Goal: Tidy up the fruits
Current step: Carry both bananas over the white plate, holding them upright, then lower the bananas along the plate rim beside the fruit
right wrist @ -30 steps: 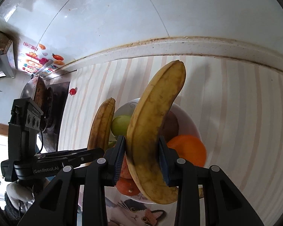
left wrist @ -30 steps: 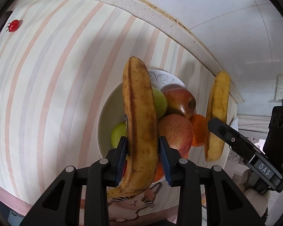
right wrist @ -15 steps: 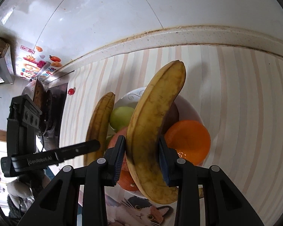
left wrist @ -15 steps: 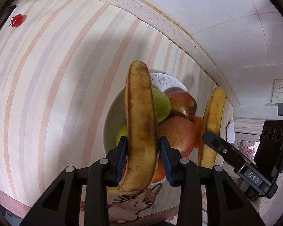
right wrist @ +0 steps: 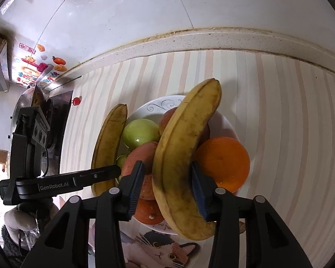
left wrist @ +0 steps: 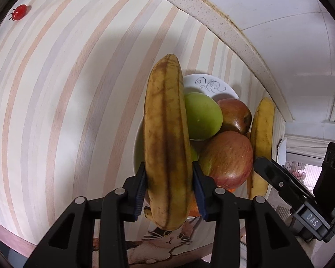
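Left gripper [left wrist: 168, 184] clamps a browned banana [left wrist: 166, 138], right gripper [right wrist: 165, 185] clamps a yellower banana [right wrist: 185, 149]; both hang above the white bowl [right wrist: 221, 120]. Bowl already has apples, oranges etc. Left to do, I think: put both bananas down.

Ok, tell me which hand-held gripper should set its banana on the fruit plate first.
Probably right. The right hand-held gripper holds its banana over the plate's piled fruit; the left hand-held gripper holds its banana by the plate's left rim.
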The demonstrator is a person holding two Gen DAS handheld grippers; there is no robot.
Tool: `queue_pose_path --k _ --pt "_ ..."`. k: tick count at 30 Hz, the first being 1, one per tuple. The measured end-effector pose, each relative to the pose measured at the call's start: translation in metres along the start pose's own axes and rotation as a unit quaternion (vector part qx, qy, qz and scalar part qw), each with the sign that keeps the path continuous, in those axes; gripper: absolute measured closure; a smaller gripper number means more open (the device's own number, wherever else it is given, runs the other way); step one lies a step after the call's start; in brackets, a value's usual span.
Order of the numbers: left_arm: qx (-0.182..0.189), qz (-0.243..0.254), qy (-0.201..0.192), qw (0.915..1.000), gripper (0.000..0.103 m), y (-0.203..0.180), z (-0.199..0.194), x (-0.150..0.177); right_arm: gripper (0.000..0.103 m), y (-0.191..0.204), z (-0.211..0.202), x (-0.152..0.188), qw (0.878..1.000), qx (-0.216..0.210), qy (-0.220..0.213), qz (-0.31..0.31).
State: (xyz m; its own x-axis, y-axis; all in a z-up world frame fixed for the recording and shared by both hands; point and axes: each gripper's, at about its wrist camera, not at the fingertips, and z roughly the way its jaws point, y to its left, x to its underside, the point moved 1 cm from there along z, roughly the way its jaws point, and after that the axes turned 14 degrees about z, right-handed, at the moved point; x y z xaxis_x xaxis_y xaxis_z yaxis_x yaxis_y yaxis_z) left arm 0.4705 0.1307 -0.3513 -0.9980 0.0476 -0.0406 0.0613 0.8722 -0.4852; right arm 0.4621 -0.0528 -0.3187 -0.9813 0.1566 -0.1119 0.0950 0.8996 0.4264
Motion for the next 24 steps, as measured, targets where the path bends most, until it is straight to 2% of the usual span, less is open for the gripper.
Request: queue_pose_path --k 4,12,24 --pt "-0.004 0.003 0.010 0.9999 0.067 -0.003 0.004 -0.002 0.043 0.004 -0.001 0.001 1.000 0.006 0.003 -0.005" --pt "-0.017 0.017 0.022 0.9995 0.067 -0.007 0.004 0.001 0.042 0.003 -0.002 0.002 1.000 0.005 0.003 0.000" --pt "-0.028 0.024 0.013 0.9993 0.067 -0.009 -0.005 0.005 0.038 0.002 -0.020 0.001 1.000 -0.001 -0.022 0.008"
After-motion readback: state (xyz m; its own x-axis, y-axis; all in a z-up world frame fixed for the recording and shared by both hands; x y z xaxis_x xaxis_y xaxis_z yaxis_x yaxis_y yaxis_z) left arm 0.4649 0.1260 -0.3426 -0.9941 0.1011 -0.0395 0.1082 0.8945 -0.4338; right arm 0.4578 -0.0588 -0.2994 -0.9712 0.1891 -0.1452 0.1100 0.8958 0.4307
